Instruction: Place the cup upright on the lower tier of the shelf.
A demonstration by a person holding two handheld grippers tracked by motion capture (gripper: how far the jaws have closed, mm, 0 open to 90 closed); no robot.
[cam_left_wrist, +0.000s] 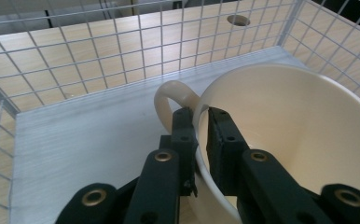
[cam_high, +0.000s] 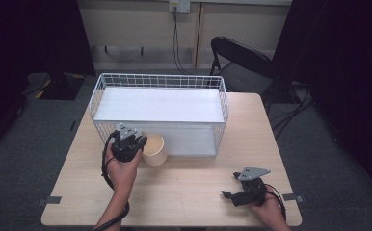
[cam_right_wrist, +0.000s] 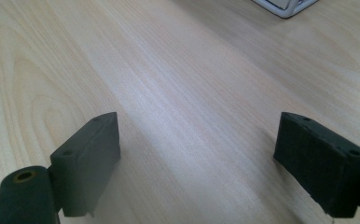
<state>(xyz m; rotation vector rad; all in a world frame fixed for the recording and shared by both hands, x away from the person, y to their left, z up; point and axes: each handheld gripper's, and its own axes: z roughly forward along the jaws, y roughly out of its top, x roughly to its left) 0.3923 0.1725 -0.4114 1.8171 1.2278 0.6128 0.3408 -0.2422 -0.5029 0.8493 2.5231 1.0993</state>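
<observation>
My left gripper (cam_left_wrist: 197,133) has its jaws clamped on the cream mug's (cam_left_wrist: 285,135) rim beside the wire basket (cam_high: 97,94) on the table (cam_high: 184,187), probably not yet placed, while my right gripper (cam_high: 233,185) waits, jaws apart

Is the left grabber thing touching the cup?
Touching. In the left gripper view, the left gripper has its jaws pinched on the cup rim beside the handle, one inside and one outside.
</observation>
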